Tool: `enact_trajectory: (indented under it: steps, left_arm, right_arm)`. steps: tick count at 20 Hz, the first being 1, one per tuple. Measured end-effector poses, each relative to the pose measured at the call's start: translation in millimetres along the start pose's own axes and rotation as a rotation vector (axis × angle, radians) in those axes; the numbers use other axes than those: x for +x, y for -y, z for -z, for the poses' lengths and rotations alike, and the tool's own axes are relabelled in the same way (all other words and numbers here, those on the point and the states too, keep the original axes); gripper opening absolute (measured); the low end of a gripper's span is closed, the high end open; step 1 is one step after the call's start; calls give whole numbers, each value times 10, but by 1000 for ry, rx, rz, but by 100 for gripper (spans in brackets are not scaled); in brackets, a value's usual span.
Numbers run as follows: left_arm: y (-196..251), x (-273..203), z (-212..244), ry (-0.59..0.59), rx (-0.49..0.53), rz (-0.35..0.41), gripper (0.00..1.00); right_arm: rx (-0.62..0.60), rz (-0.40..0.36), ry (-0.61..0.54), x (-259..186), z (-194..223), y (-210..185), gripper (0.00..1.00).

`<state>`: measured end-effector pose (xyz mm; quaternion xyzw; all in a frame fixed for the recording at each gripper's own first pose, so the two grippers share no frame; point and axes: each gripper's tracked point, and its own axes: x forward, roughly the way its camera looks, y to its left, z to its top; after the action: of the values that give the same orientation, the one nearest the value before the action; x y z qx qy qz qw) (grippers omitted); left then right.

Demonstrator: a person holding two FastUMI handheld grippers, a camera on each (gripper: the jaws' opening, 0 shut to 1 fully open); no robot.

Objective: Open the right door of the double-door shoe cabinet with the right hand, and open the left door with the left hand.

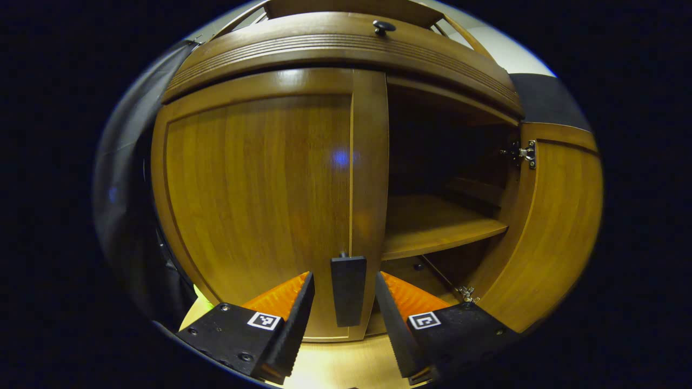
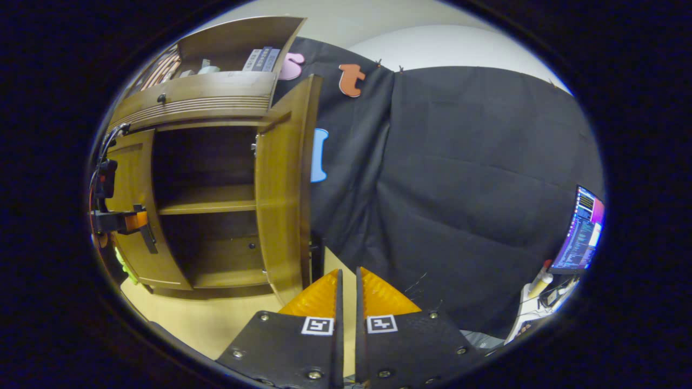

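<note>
Left gripper view first: my left gripper (image 1: 345, 292) has its two black toothed fingers (image 1: 294, 324) spread apart, one on each side of the left door's dark handle (image 1: 348, 289). The handle stands upright in the gap between them; neither finger seems to press on it, though I cannot tell whether one brushes its edge. Beyond the handle, the left door (image 1: 259, 200) of the shoe cabinet (image 1: 346, 48) is closed, its brown wood panel glossy with a small blue reflection. Just to the right of it the cabinet stands open, showing a wooden shelf (image 1: 432, 227) and a dark interior. Farther right, the right door (image 1: 551, 227) is swung wide, with a metal hinge (image 1: 524, 154) near its top corner. Above the doors runs a ribbed drawer front carrying a small dark knob (image 1: 384, 26).

Right gripper view: my right gripper (image 2: 346, 302) has its fingers drawn together, only a thin slit between them, and nothing held. It hangs over the pale wooden floor (image 2: 216, 319), well apart from the cabinet. Farther off to the left I see the right door (image 2: 284, 189) standing open edge-on, the shelf (image 2: 208, 205) inside, and the left door (image 2: 132, 216) shut with my left gripper (image 2: 135, 221) at its handle. Black cloth (image 2: 459, 189) hangs behind, and a lit screen (image 2: 581, 229) sits at the far right edge.
</note>
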<state>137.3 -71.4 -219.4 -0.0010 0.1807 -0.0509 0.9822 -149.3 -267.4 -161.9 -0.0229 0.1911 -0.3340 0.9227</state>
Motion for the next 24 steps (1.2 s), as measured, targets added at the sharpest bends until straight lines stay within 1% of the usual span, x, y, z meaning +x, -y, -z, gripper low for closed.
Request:
enact_trajectory:
  steps: [1, 3, 4, 5, 6, 8, 9, 13, 14, 15, 17, 18, 19, 20, 21, 23, 24]
  left_arm:
    - [8, 39, 33, -11, -5, 1, 72]
    - [-31, 93, 69, -21, -14, -17, 57]
    - [-45, 87, 76, -19, -27, -13, 50]
    - [-26, 104, 83, -20, -34, -14, 43]
    - [-25, 94, 84, -19, -28, -17, 38]
    - [-30, 116, 83, -4, -13, -18, 39]
    - [-13, 125, 81, 1, -13, -18, 35]
    - [-12, 91, 89, -2, -27, -24, 33]
    - [-16, 72, 87, -3, -29, -28, 29]
    - [-19, 44, 93, -1, -27, -30, 31]
    - [-25, -36, 111, 1, -26, -30, 30]
    - [-26, -79, 114, 2, -28, -30, 28]
    - [-33, -149, 133, 1, -28, -31, 32]
    - [-37, -217, 144, 2, -29, -32, 32]
    - [-47, -272, 159, 2, -27, -35, 32]
    - [-61, -379, 180, 4, -27, -37, 29]
    - [-71, -432, 187, 3, -30, -38, 31]
  right_arm:
    - [6, 12, -3, -14, 1, 44, 8]
    - [16, 28, -7, -41, 32, 130, 8]
    - [19, 35, -9, -55, 42, 166, 8]
    - [20, 41, -8, -68, 48, 204, 3]
    - [22, 46, -8, -86, 61, 228, 8]
    - [25, 49, -9, -105, 64, 253, 8]
    - [27, 48, -8, -121, 55, 259, 8]
    - [25, 24, 1, -152, 29, 224, 8]
    - [24, 18, 4, -156, 21, 214, 8]
    - [24, 9, 6, -166, 7, 196, 8]
    - [23, -13, 7, -179, -8, 134, 8]
    - [20, -26, 7, -181, 1, 105, 9]
    - [16, -39, 8, -183, -4, 74, 8]
    - [13, -54, 9, -183, -7, 27, 4]
    - [10, -69, 10, -189, -7, -13, 8]
    - [5, -101, 11, -197, -2, -108, 8]
    - [2, -119, 12, -194, -7, -154, 8]
